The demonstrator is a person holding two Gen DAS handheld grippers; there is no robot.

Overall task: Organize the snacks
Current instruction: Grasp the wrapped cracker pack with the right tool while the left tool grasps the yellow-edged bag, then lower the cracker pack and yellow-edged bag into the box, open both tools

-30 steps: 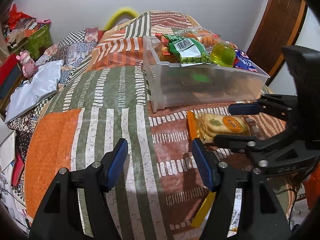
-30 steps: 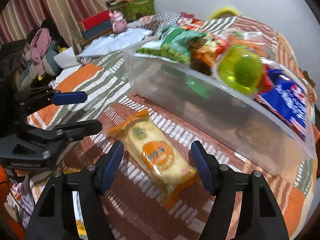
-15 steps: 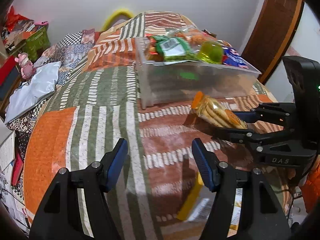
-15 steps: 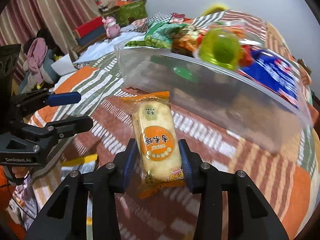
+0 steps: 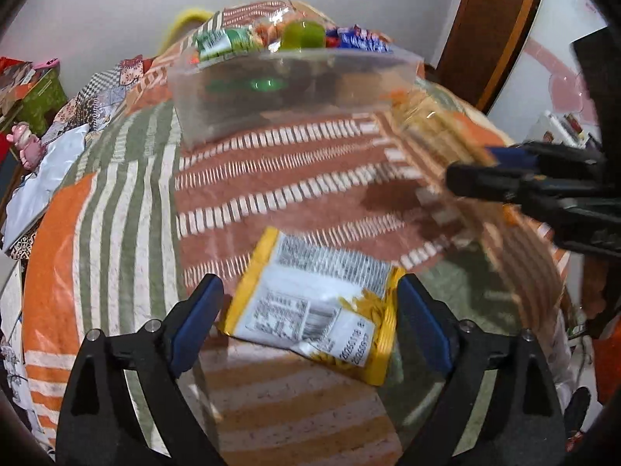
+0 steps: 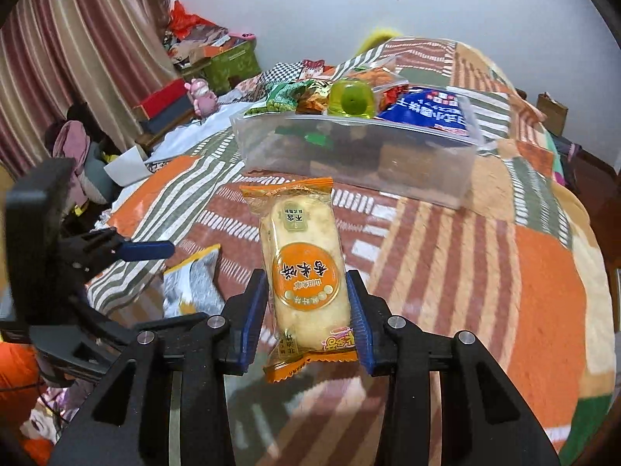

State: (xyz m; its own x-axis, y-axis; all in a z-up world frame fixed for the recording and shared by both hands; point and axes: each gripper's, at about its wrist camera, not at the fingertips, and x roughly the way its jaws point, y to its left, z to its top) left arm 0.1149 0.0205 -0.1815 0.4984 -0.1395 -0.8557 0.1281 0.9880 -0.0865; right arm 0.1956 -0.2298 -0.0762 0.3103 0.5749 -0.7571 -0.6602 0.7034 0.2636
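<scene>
Two grippers: right gripper [image 6: 308,312] clamped on rice cracker pack [image 6: 304,268], clear of bedspread [image 6: 465,272]; left gripper [image 5: 308,324] spread, straddling yellow packet [image 5: 314,306]. Keep pack level, release over clear bin [image 6: 357,155].

A home bedroom: patchwork striped quilt [image 6: 465,256] spread over a bed, striped curtains [image 6: 77,39] left of it, pink plush toy [image 6: 202,95] and stacked boxes [image 6: 229,58] beside the bed, wooden door [image 5: 493,27] beyond its far corner.
</scene>
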